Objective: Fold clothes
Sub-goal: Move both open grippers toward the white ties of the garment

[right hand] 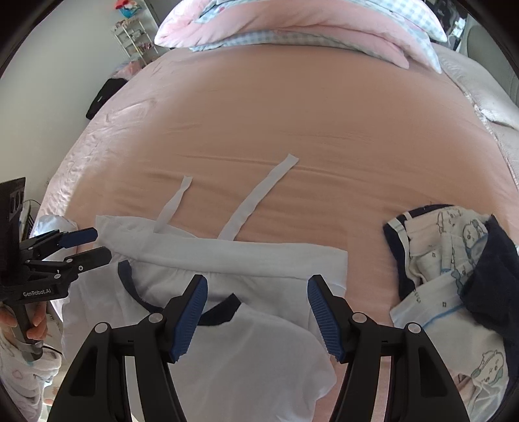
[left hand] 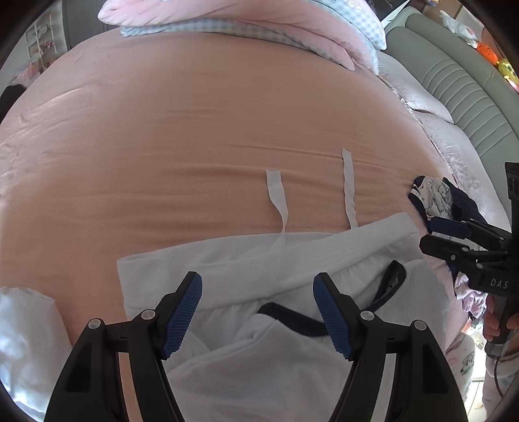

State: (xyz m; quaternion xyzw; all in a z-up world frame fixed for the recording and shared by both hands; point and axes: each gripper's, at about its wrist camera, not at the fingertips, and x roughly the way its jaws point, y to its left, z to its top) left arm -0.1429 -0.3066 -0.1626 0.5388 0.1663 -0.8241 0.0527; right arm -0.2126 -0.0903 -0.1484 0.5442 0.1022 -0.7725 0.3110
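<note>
Lying flat on the peach-pink bed sheet (left hand: pixel 194 136), a white garment with dark navy trim (left hand: pixel 259 341) spreads out below both sets of tongs, its wide white waistband (left hand: pixel 292 256) turned away from the person and two white drawstrings (left hand: pixel 348 188) stretched out over the sheet beyond it. The left tongs (left hand: pixel 258 311) hover over the garment with their blue-padded jaws standing well apart; the white cloth shows in the gap between them, but the pads press on nothing. The right tongs (right hand: pixel 258 315) hang over the same garment in much the same way, jaws wide and empty, with a curve of navy trim (right hand: pixel 217 311) showing between the pads. In the left wrist view the right tongs appear at the garment's right edge; in the right wrist view the left tongs appear at its left edge, held by a hand (right hand: pixel 35 328). A heap of printed white and navy clothes (right hand: pixel 454 276) lies on the sheet to the right of the garment, apart from it. A pink quilt with blue check lining (right hand: pixel 308 26) is bunched at the far end of the bed.
</note>
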